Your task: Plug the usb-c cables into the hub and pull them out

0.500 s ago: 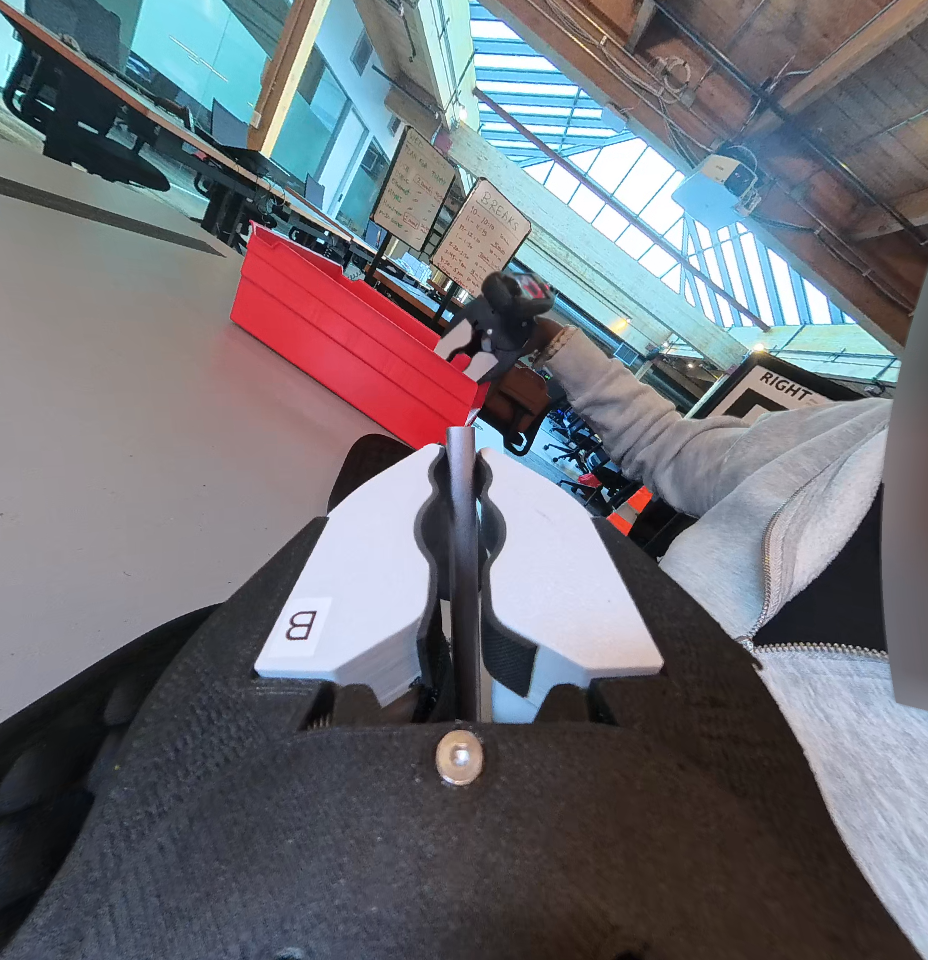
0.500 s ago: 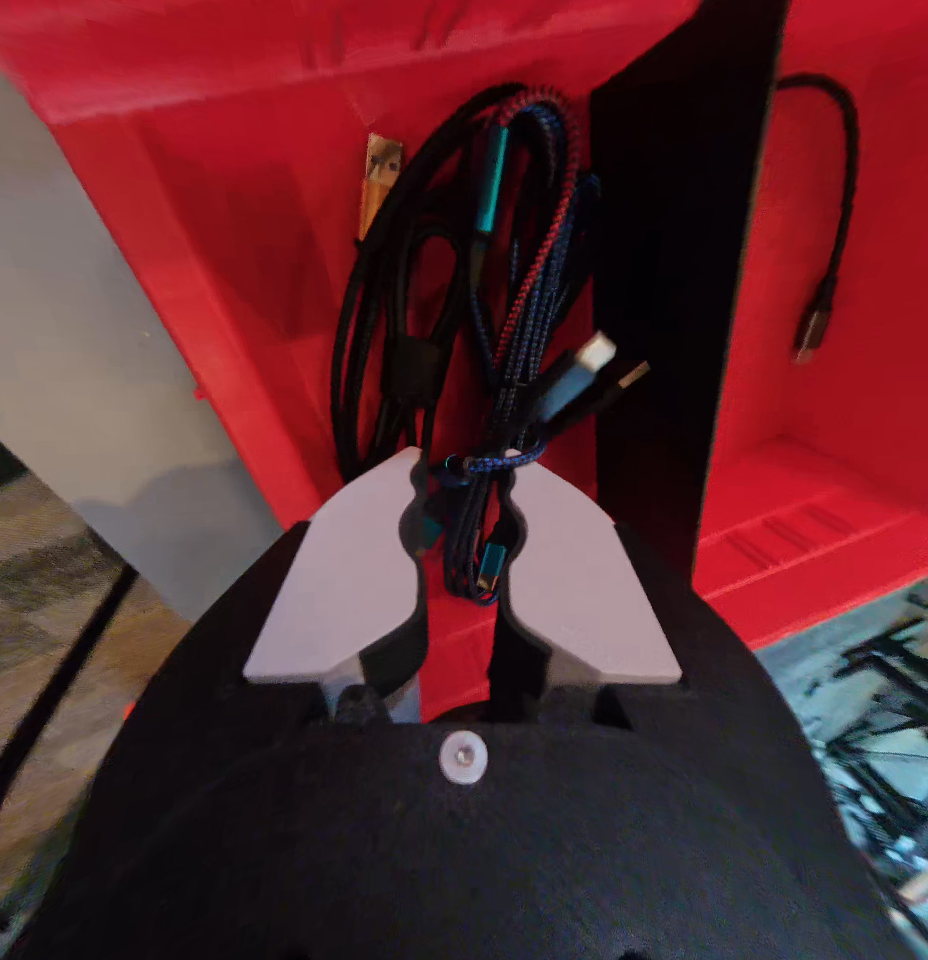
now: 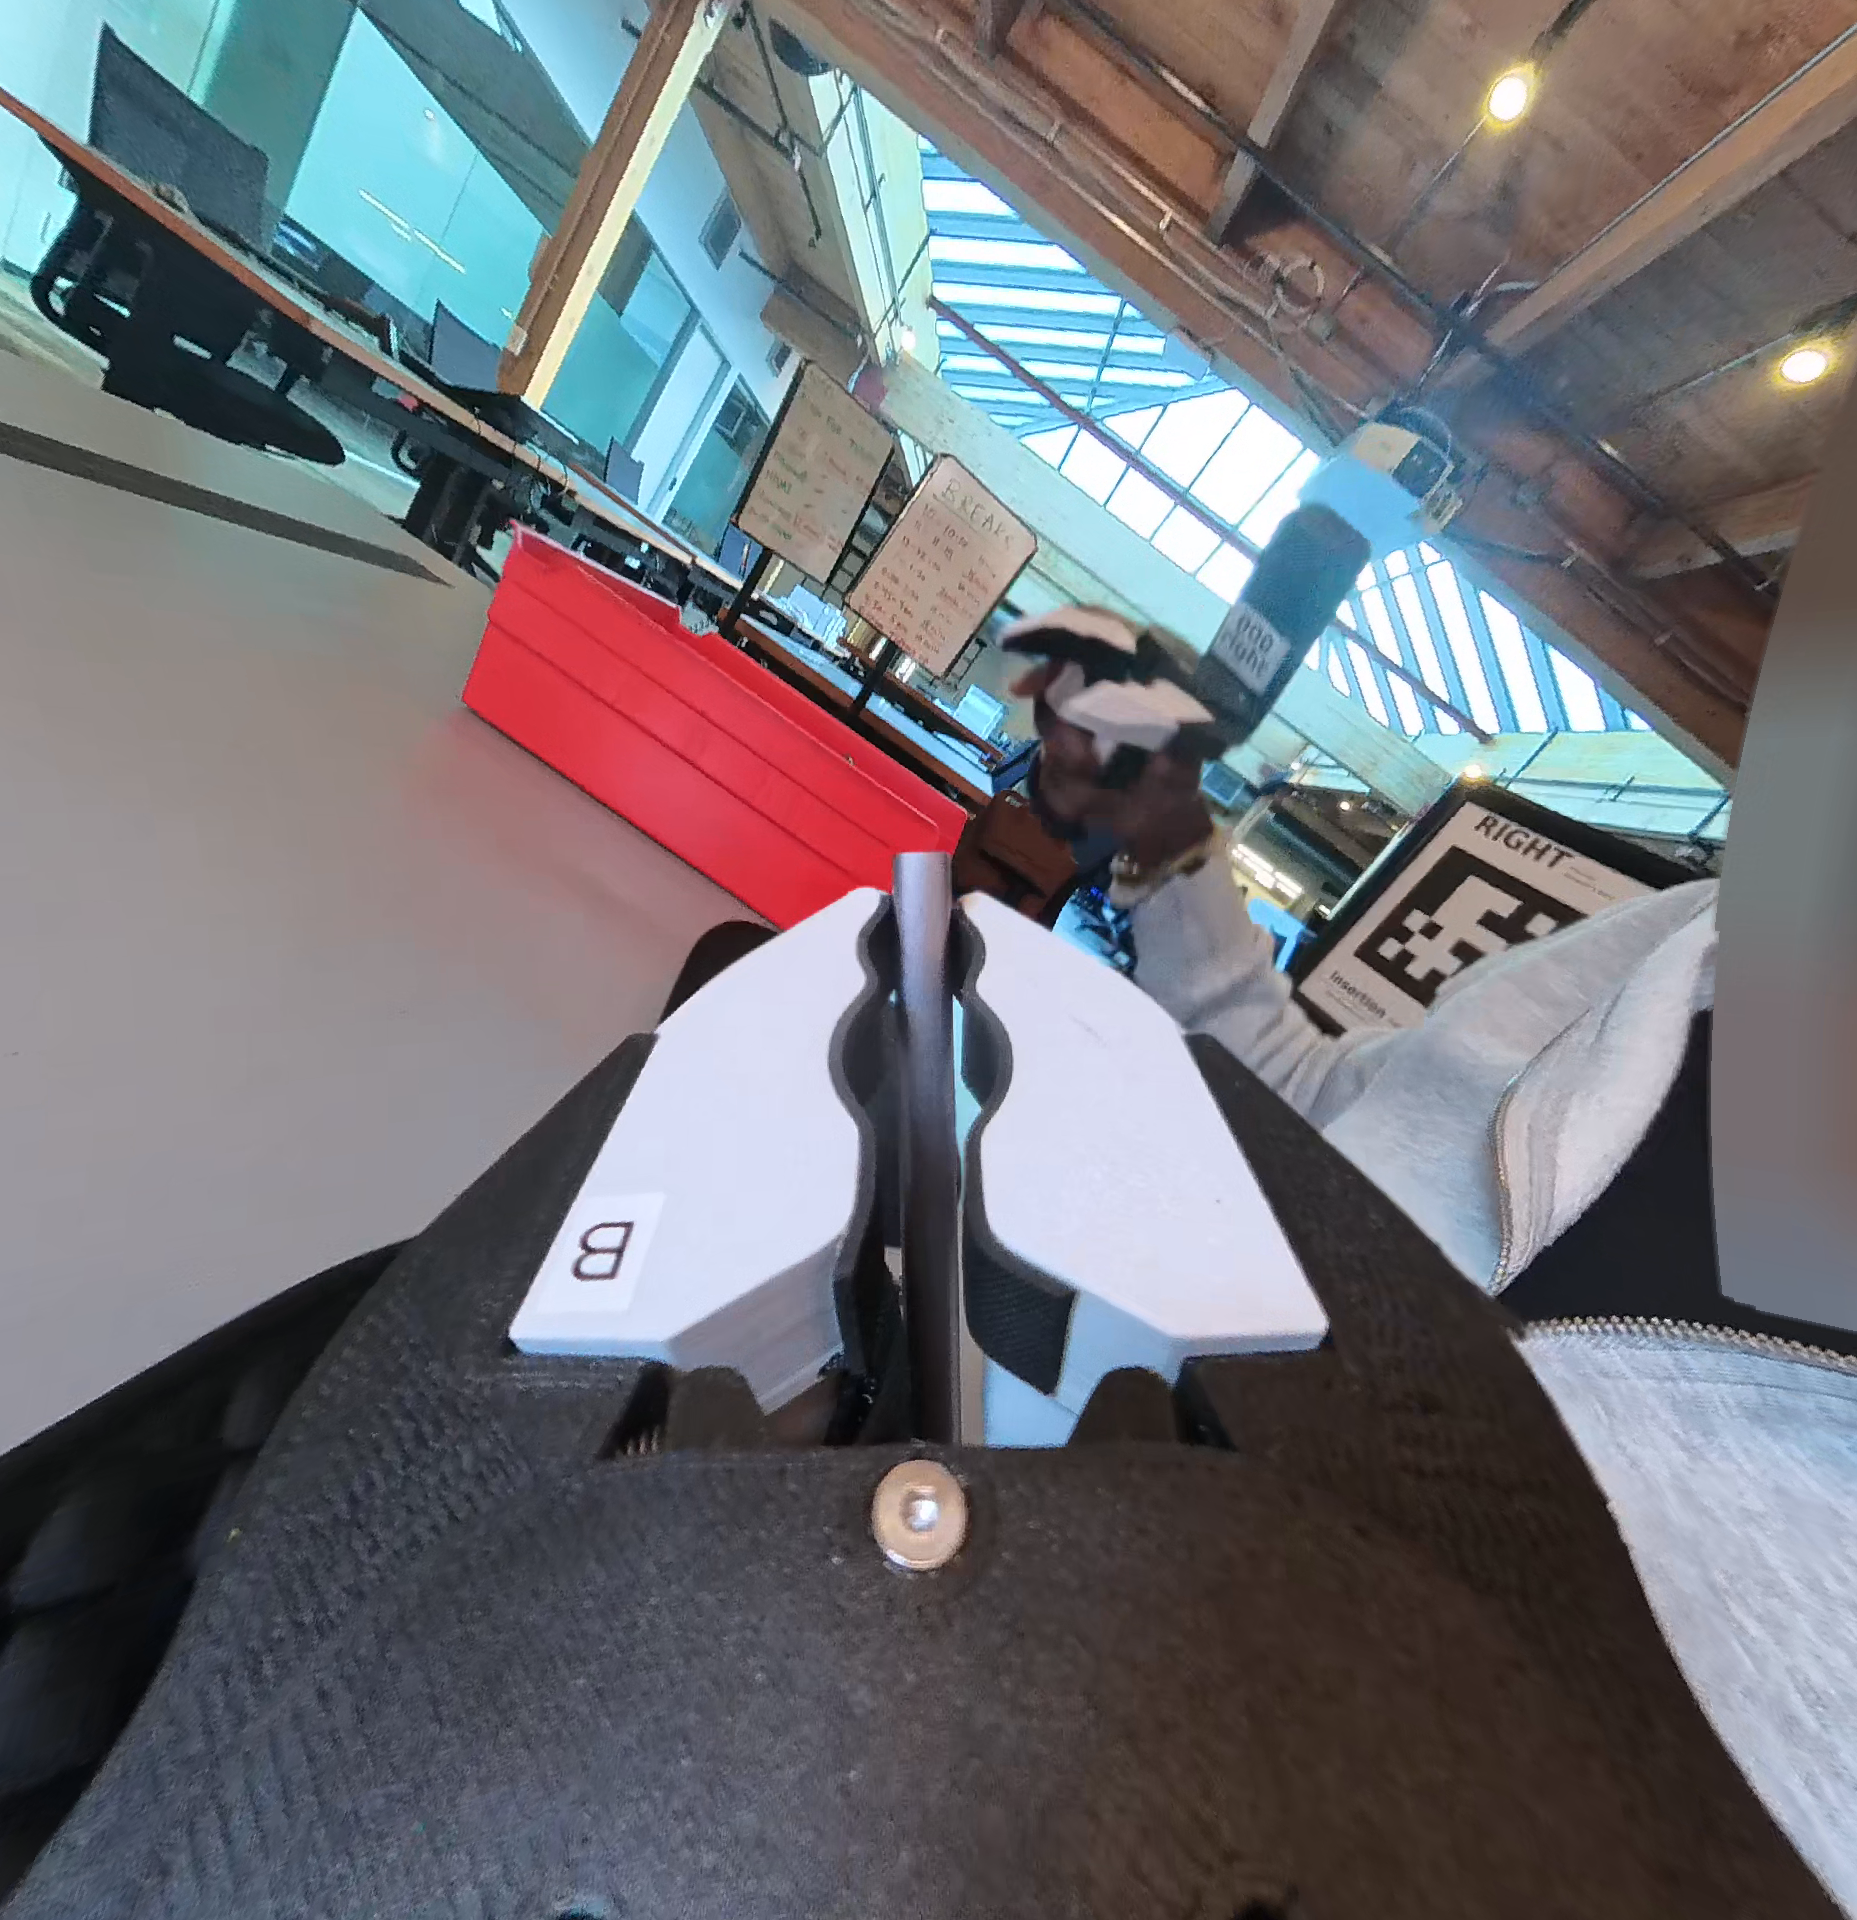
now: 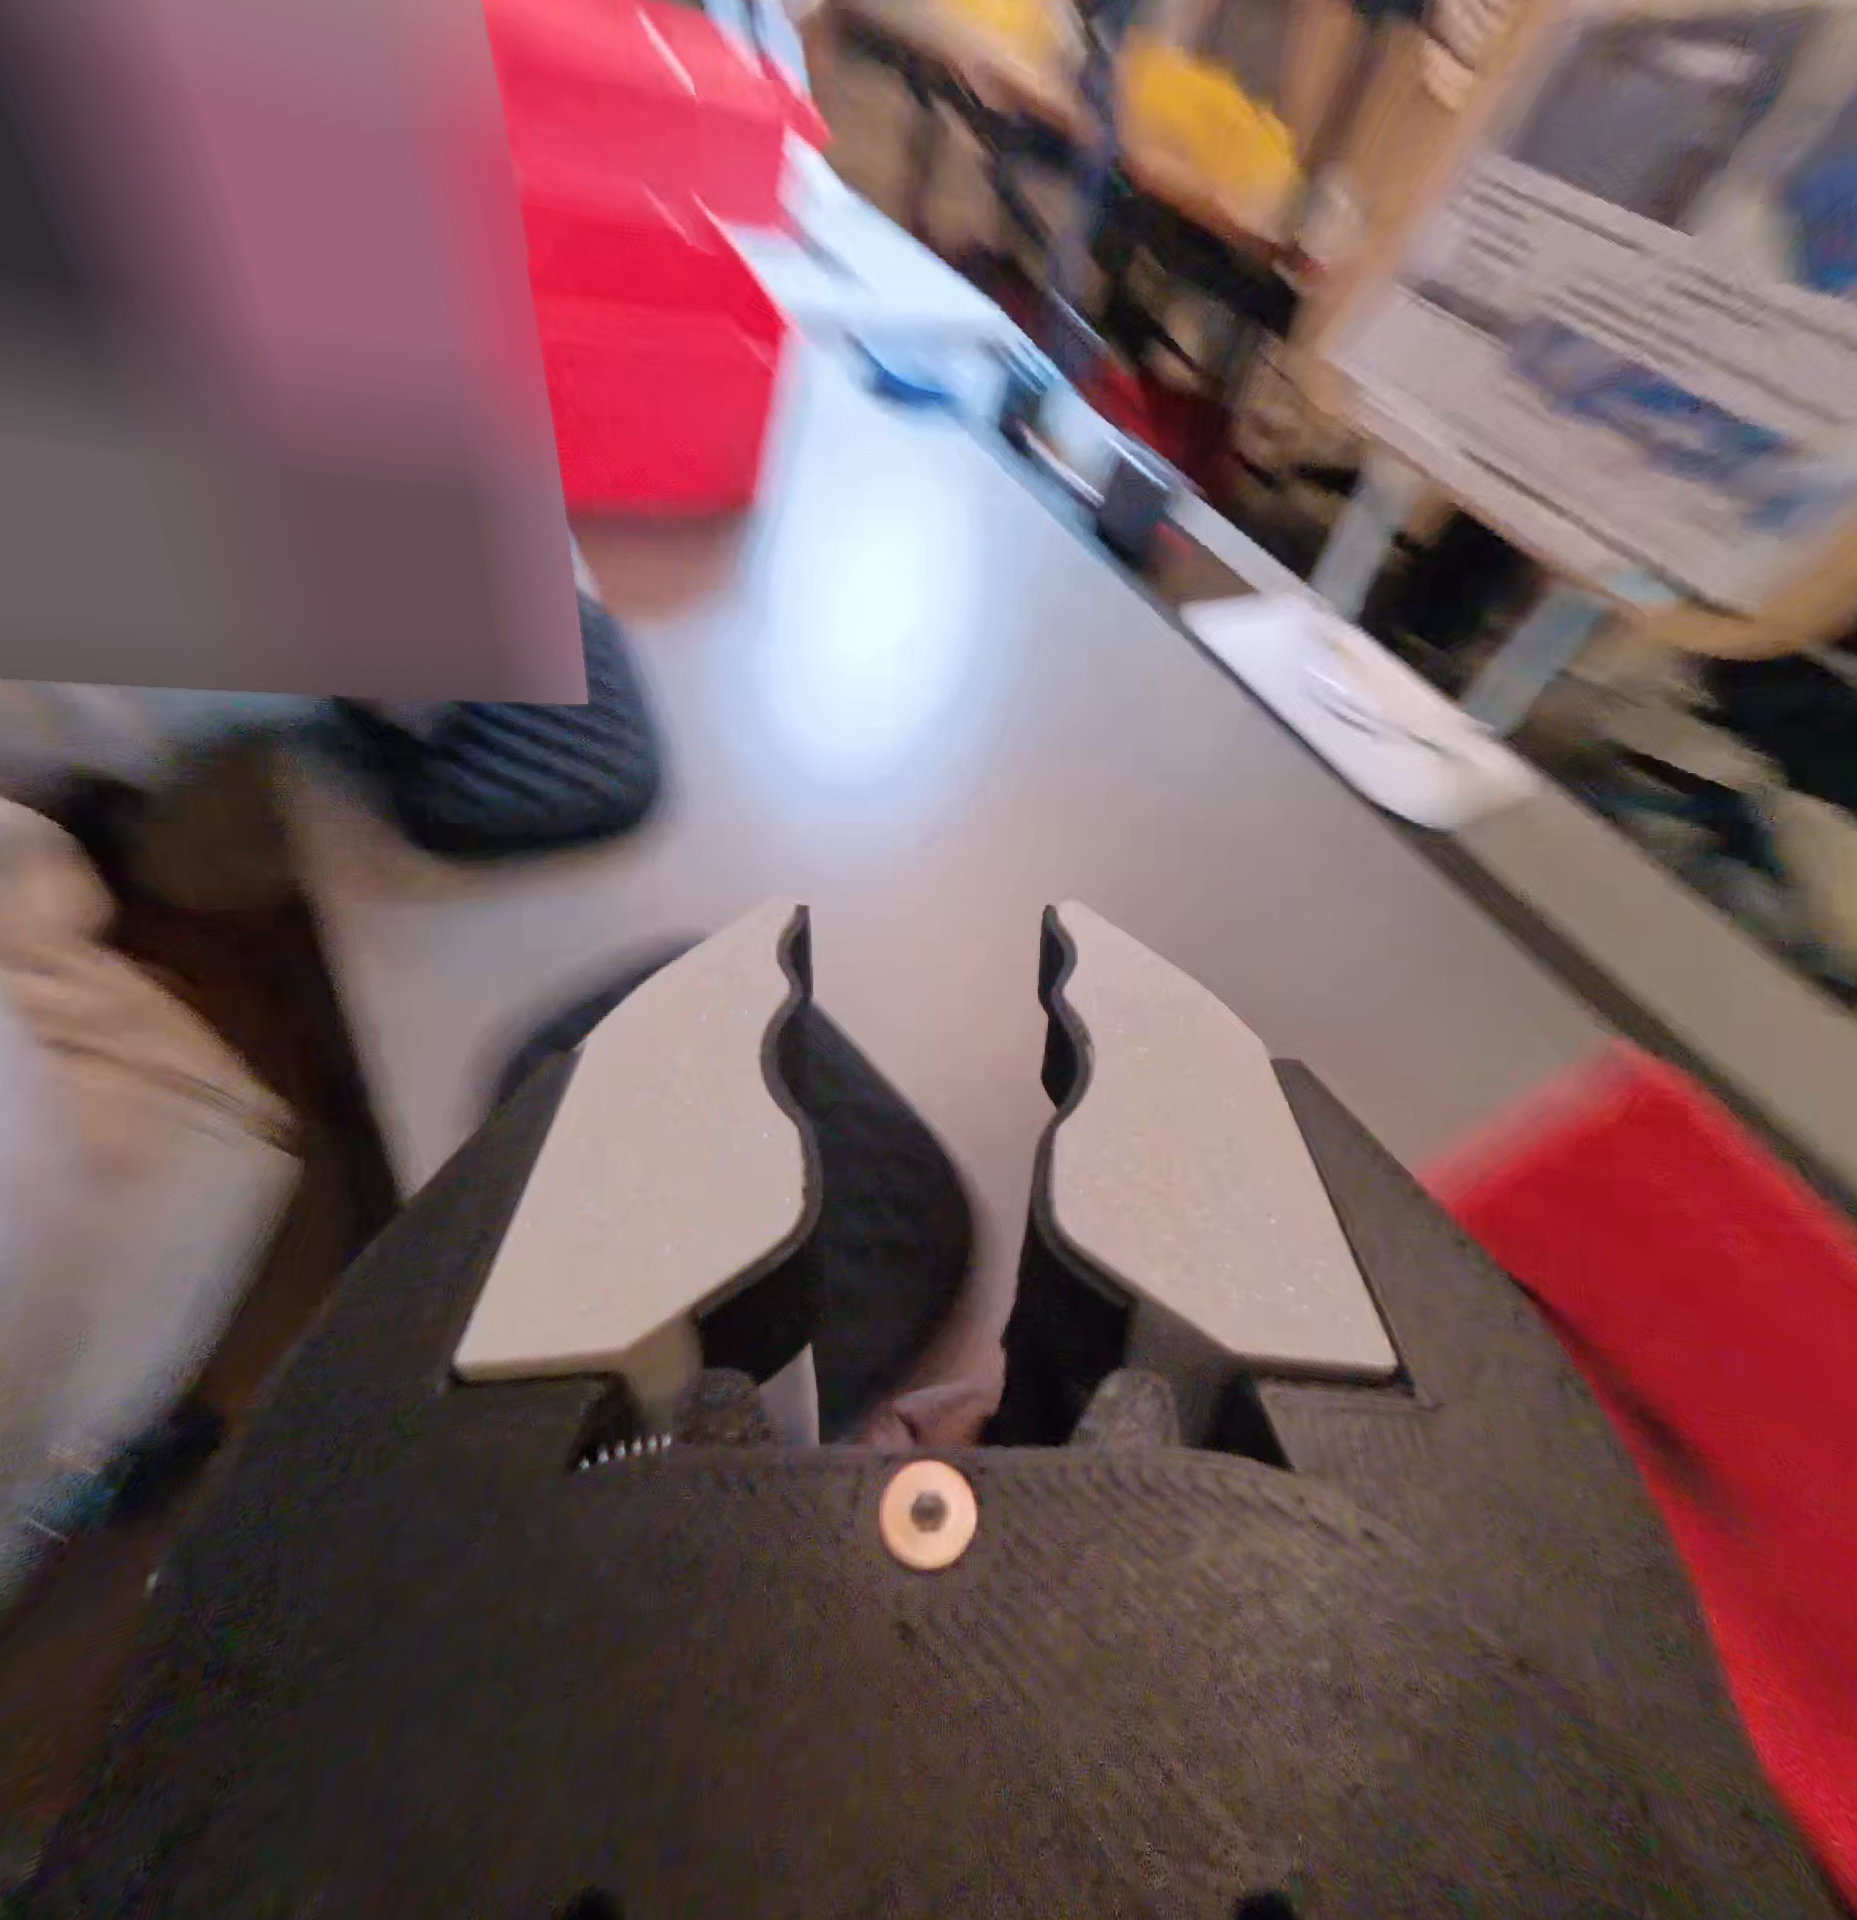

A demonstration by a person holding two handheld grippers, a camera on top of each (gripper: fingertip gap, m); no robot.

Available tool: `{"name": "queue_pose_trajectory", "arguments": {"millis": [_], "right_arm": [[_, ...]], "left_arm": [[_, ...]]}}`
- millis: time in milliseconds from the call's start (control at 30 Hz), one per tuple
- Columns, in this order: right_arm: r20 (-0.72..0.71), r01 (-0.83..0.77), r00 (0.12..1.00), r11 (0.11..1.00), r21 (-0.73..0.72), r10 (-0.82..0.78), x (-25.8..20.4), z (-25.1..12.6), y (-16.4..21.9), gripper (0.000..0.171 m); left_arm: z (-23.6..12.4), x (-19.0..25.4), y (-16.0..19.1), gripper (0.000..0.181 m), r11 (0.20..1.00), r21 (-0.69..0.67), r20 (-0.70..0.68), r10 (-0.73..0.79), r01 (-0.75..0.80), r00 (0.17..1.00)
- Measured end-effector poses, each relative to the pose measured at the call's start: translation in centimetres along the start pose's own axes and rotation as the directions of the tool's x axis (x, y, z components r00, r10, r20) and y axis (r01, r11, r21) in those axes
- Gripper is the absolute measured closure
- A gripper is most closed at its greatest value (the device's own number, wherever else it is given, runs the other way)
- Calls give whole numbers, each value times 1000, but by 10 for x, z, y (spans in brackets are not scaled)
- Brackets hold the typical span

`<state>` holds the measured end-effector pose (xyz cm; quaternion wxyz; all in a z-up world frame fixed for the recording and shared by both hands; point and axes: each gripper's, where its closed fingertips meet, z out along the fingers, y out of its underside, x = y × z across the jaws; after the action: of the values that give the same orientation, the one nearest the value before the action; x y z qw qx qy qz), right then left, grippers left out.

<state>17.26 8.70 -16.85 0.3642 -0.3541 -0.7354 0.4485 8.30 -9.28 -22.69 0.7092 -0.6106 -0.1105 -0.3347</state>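
The left claw [image 3: 922,920] stayed clamped on a thin dark hub [image 3: 922,1091] at frame centre; the right claw [image 4: 922,930] gaped empty over the grey surface [image 4: 903,665].

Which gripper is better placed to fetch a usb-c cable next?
Right, probably. The right gripper is open and empty, with the red bin beside it. The left gripper is shut on a thin dark slab, likely the hub edge-on.
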Motion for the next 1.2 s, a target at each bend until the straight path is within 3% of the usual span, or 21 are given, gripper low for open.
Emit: {"name": "queue_pose_trajectory", "arguments": {"millis": [33, 133, 200, 233, 300, 367, 633, 733, 833, 967, 1100, 1200], "right_arm": [[112, -77, 991, 994, 79, 68, -29, 20, -8, 129], [367, -272, 905, 956, 112, 214, -98, 87, -9, 130], [512, -445, 768, 895, -5, 385, -139, 132, -7, 130], [585, -499, 671, 861, -98, 455, -160, 147, -7, 122], [652, -611, 538, 780, -135, 534, -179, 169, -18, 124], [657, -697, 482, 708, -114, 580, -183, 182, -24, 133], [600, -683, 527, 720, -122, 601, -185, 196, -8, 131], [598, -652, 573, 753, -82, 561, -195, 200, -8, 160], [557, -613, 656, 790, 0, 509, -191, 198, -7, 162], [495, -540, 764, 830, 141, 414, -163, 174, -25, 162], [351, -394, 893, 864, 313, 281, -116, 139, -54, 163], [195, -233, 967, 878, 417, 164, -74, 106, -80, 162]], "left_arm": [[-2, 1, -2, 171, 1000, 11, -4, -3, 3, 1000], [-4, 3, -7, 171, 999, 46, -3, -6, 7, 1000], [-6, 5, -10, 171, 998, 67, -7, 2, -1, 1000], [-7, 5, -11, 171, 997, 75, -8, 3, -3, 1000], [-9, 5, -11, 171, 996, 85, -8, 7, -6, 1000], [-8, 4, -15, 171, 994, 111, -12, 2, -1, 1000], [-9, 12, -11, 171, 992, 114, -44, 65, -59, 997], [-5, 13, -6, 171, 993, 81, -38, 88, -85, 995], [-6, 19, -6, 163, 991, 77, -53, 117, -113, 992], [-16, 44, -21, 139, 957, 126, -65, 272, -262, 960], [-34, 85, -55, 137, 838, 337, -47, 471, -430, 881], [-37, 79, -55, 139, 787, 357, 41, 525, -503, 850]]}}
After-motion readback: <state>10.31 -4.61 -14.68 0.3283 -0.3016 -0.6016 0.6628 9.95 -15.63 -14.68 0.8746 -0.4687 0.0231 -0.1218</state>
